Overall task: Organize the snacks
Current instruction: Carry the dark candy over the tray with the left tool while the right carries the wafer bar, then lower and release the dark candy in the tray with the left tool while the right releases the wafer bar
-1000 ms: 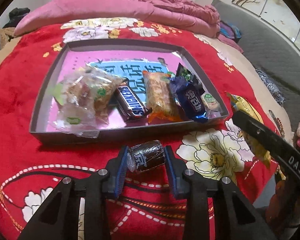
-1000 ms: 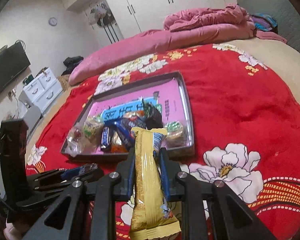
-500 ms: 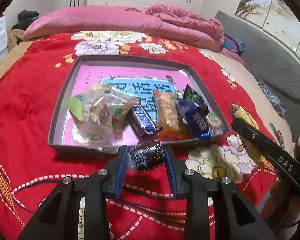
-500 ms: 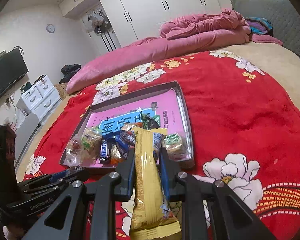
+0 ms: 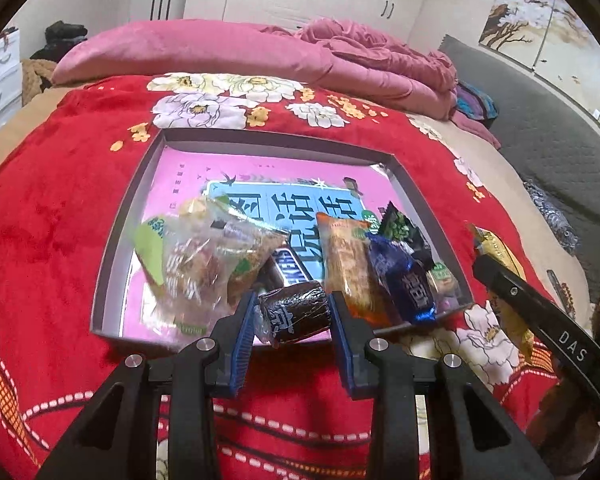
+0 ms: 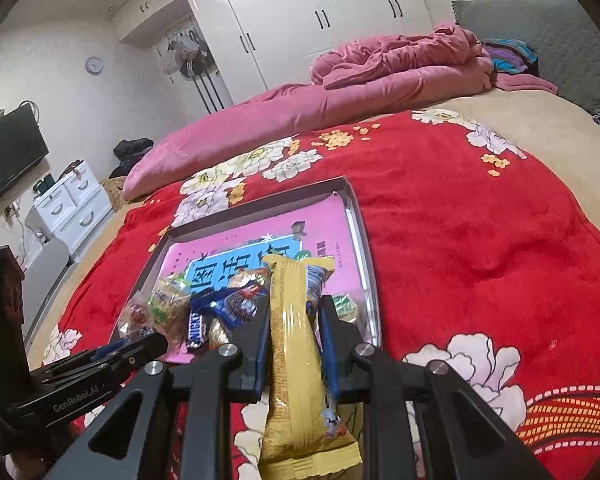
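While both grippers carry a snack, each one sits at the near edge of the box [image 5: 116, 248], which lies on the red flowered blanket [image 5: 52, 216]. The left gripper [image 5: 292, 316] pinches a small dark wrapped roll [image 5: 296, 312] across its short body, just above the near wall of the box. This roll looks light and a little soft, and its wrapper seems slippery, so a hold on the thick middle is safer than on the twisted clear end. The right gripper [image 6: 294, 320] is pressed together on a long yellow packet [image 6: 296, 360], which it holds near the upper part, so that the lower end hangs free below the fingers. I judge this packet light but floppy, and its content may break if it is squeezed hard; a hold nearer the middle would stop it from swinging. Inside the box, several snacks already lie in a row along the near side: clear bags [image 5: 196, 264], a chocolate bar [image 5: 292, 268], an orange packet [image 5: 348, 264] and a blue packet [image 5: 404, 280]. The blanket is plush and uneven, so the box may tilt under pressure. Behind it there are a pink duvet [image 5: 228, 52], white wardrobes [image 6: 308, 28] and a white drawer chest [image 6: 72, 204].
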